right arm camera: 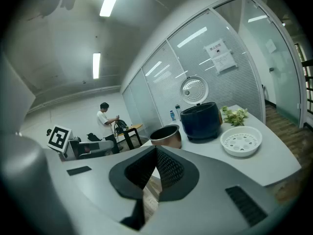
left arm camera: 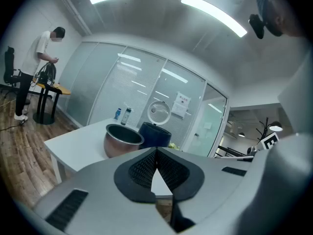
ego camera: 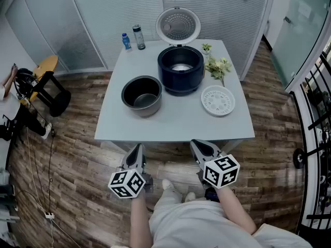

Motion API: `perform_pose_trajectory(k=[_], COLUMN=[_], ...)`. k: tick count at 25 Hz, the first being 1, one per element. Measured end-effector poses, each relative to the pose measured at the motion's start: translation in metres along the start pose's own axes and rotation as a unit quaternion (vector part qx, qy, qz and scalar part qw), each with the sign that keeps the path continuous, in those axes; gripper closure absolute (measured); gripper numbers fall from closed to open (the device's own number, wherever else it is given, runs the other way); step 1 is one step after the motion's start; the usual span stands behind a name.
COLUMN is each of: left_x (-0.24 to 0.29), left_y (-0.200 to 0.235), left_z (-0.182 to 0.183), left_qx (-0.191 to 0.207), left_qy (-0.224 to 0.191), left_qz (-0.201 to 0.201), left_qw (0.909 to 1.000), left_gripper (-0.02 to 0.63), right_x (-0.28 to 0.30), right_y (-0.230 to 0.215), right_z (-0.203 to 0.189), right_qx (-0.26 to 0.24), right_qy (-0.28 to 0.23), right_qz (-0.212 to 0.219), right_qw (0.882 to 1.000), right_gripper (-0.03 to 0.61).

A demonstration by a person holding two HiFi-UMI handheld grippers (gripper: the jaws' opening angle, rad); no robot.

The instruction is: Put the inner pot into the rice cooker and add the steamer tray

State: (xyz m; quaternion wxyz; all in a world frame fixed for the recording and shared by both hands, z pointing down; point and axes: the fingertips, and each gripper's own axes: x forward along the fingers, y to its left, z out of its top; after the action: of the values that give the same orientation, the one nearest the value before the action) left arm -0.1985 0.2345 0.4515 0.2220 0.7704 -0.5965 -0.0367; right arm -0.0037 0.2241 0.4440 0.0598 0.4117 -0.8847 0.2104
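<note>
A metal inner pot [ego camera: 141,95] [left arm camera: 122,139] [right arm camera: 166,135] stands on the white table [ego camera: 170,119], left of the dark blue rice cooker [ego camera: 180,69] [left arm camera: 154,134] [right arm camera: 201,121]. The cooker's lid [ego camera: 178,25] is swung up and its well is bare. The white perforated steamer tray [ego camera: 217,100] [right arm camera: 241,141] lies to the cooker's right. My left gripper [ego camera: 136,151] [left arm camera: 156,151] and right gripper [ego camera: 199,145] [right arm camera: 156,149] hover short of the table's near edge, both shut with nothing held.
Two bottles [ego camera: 132,38] stand at the table's back left, a green sprig [ego camera: 217,65] at the back right. A black stand with a yellow board [ego camera: 47,84] sits on the wood floor to the left. A person [left arm camera: 35,70] [right arm camera: 105,121] stands by it.
</note>
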Motion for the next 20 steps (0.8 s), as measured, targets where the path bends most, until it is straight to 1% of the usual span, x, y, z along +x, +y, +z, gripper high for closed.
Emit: perform_pose_trajectory(k=[4,9,11,12,13,14,15,16,20], left_x=[-0.003,-0.008,-0.009,-0.01,-0.011,-0.012,-0.013,-0.014,-0.012], left_y=[0.01,0.017,0.018,0.018,0.018,0.019,0.02,0.023,0.038], left_z=[0.005,0.008,0.012,0.016,0.018,0.02,0.021,0.022,0.025], left_qx=[-0.005,-0.004,-0.003,-0.004,-0.008,-0.015,-0.022,-0.024,-0.02], left_qy=[0.0,-0.002,-0.012,-0.021,-0.029,-0.032,-0.032,-0.031,-0.026], left_qz=[0.006,0.011,0.01,0.006,0.002,-0.001,-0.002,0.001,0.014], left_qw=[1.0,0.9999,0.9999,0.9998,0.9996,0.9994,0.9993,0.9992,0.9994], left_gripper=[0.603,0.603,0.601,0.6,0.585,0.46,0.388,0.383,0.383], right_x=[0.006,0.013,0.015,0.017,0.018,0.02,0.021,0.022,0.038], right_y=[0.008,0.013,0.015,0.019,0.023,0.027,0.031,0.032,0.027], right_z=[0.006,0.002,0.003,0.004,0.004,0.003,0.003,0.004,0.01], right_qx=[0.009,0.011,0.011,0.01,0.011,0.012,0.015,0.019,0.022], right_qy=[-0.008,-0.002,-0.004,-0.004,0.0,0.005,0.009,0.009,0.004], right_qz=[0.019,0.022,0.032,0.045,0.06,0.075,0.086,0.09,0.076], right_qw=[1.0,1.0,0.999,0.999,0.998,0.997,0.996,0.996,0.997], right_gripper=[0.561,0.561,0.561,0.56,0.552,0.488,0.395,0.365,0.36])
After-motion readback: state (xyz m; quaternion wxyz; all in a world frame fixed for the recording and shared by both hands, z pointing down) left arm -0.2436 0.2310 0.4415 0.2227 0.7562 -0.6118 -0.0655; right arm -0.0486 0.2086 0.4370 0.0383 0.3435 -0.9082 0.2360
